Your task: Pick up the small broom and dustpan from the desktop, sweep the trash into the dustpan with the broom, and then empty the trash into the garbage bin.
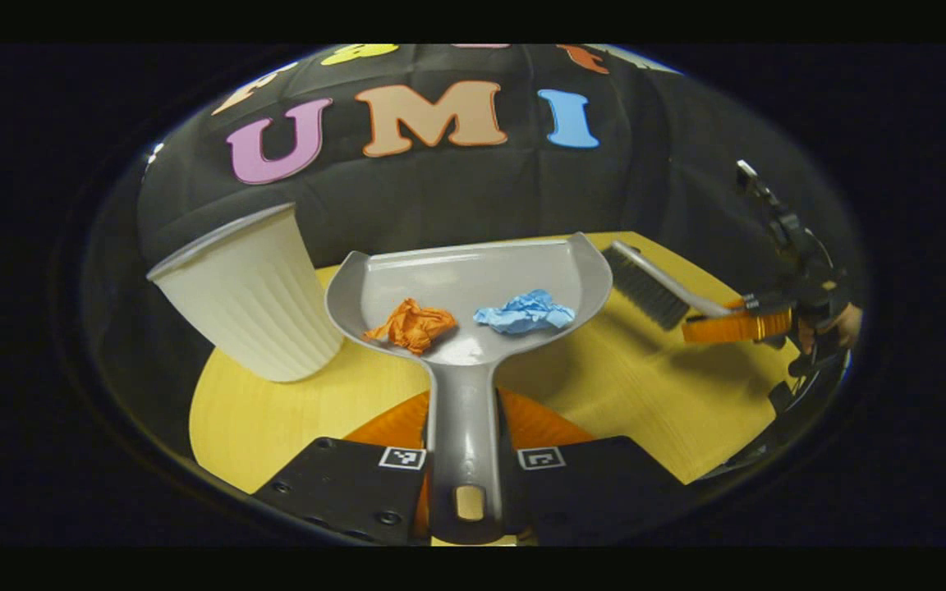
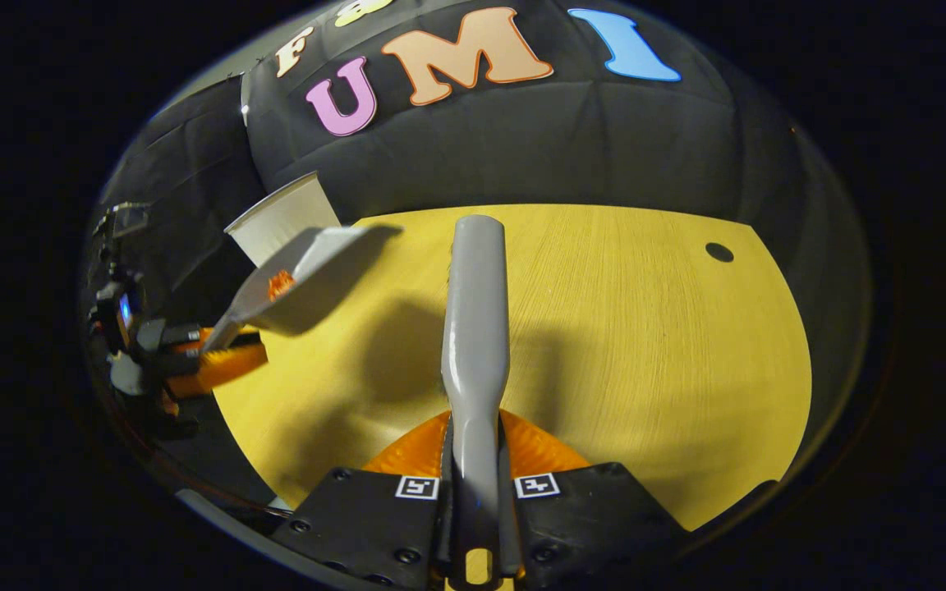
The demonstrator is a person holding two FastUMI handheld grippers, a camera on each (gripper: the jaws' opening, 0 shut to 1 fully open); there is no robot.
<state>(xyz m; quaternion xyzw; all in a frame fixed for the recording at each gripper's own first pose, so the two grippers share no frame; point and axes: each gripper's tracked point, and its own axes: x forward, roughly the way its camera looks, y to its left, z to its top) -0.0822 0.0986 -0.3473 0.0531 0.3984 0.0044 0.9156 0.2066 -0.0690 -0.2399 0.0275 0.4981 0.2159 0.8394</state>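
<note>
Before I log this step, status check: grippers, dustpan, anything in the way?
Left gripper shut on dustpan handle. Right gripper shut on broom. Orange wad and blue wad in pan; bin beside it, nothing between.

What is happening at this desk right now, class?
A person works two grippers. The left gripper holds the grey dustpan by its handle, with an orange paper wad and a blue paper wad in it, beside the white bin. The right gripper holds the small broom above the yellow desktop.
</note>
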